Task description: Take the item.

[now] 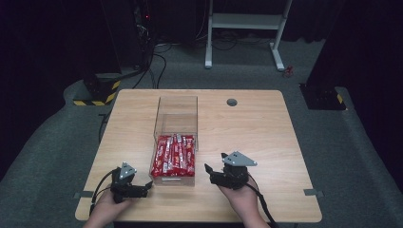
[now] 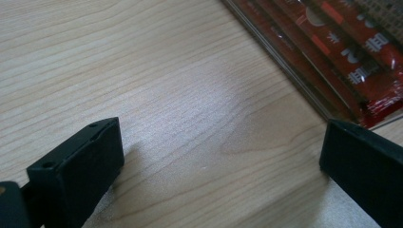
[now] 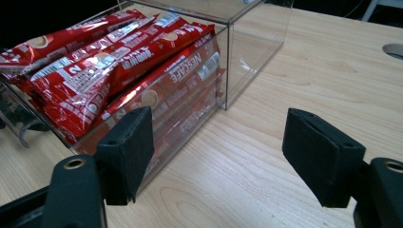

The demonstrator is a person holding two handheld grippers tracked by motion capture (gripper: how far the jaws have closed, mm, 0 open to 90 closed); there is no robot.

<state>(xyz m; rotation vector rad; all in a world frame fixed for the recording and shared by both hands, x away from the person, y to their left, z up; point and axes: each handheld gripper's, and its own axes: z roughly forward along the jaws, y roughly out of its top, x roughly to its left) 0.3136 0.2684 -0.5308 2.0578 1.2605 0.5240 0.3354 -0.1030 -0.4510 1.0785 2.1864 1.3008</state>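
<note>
A clear plastic box (image 1: 176, 114) stands on the wooden table (image 1: 256, 123), its near half packed with several red sachets (image 1: 174, 155). My left gripper (image 1: 147, 187) rests on the table just left of the box's near corner, jaws open with bare wood between them. In the left gripper view the sachets (image 2: 351, 52) lie behind the box wall at upper right. My right gripper (image 1: 214, 166) sits just right of the box, open and holding nothing. In the right gripper view the box (image 3: 247, 42) and its sachets (image 3: 114, 61) lie ahead on the left, close to the left fingertip (image 3: 128, 147).
A round cable hole (image 1: 232, 102) sits near the table's far edge. Beyond the table stand a white frame (image 1: 244, 28) and dark equipment with cables (image 1: 142, 52) on grey carpet. Bare wood lies to the right of the box.
</note>
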